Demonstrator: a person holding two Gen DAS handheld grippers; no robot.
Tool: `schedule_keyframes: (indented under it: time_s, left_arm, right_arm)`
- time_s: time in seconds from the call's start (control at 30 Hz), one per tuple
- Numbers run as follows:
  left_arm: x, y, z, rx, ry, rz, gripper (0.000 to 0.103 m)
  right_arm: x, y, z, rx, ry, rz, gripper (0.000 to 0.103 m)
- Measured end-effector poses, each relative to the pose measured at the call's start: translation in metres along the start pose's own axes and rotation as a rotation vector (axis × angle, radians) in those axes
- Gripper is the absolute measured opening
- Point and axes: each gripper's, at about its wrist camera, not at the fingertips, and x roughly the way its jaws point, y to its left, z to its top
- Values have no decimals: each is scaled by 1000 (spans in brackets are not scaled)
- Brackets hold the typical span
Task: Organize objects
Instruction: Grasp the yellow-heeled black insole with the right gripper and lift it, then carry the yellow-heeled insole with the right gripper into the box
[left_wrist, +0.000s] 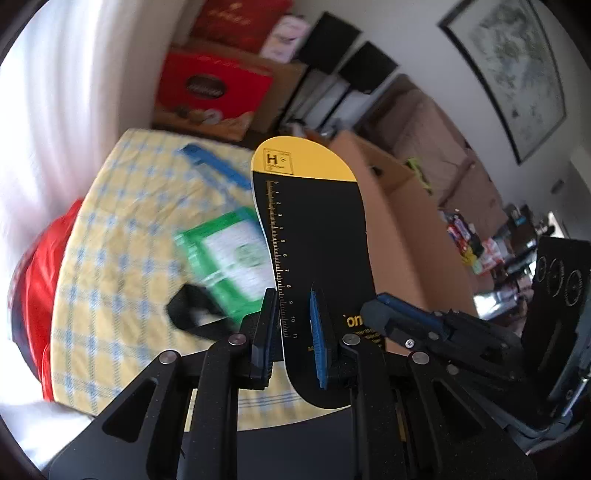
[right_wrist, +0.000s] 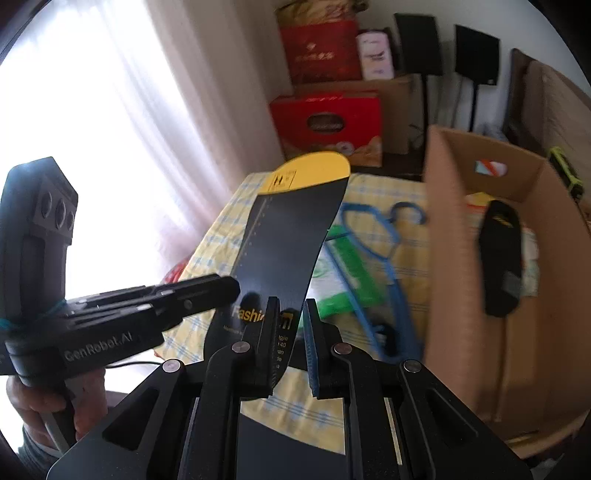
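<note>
Both the left hand-held gripper (left_wrist: 293, 332) and right hand-held gripper (right_wrist: 291, 345) are clamped on the black-and-yellow insole (left_wrist: 314, 229), held up over the checked worktop (left_wrist: 122, 206) beside the cardboard box (right_wrist: 461, 295).

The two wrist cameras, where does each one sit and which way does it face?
Left wrist: rides on the left tongs, looking down along them at the insole and checked tablecloth; the right tongs enter from the right.
Right wrist: rides on the right tongs, facing the same insole, blue hanger and cardboard box; the left tongs and a hand show at left.
Shared: insole, tablecloth, hanger, box.
</note>
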Motion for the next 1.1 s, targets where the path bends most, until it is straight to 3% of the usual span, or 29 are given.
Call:
schedule_keyframes:
  time_s: [0.43,0.6,1.1]
  left_arm:
    - [52,-131,-4,155,33,-96,16]
    - [84,-172,-7,178,59,-122,16]
    - [161,-231,-10,211,161,-75,16]
  right_arm:
    - [-74,-102,-23,135,-86,-180,13]
    - [-83,-145,-27,193,-87,-218,13]
    - [-72,-232,-36,280,-39,-286,14]
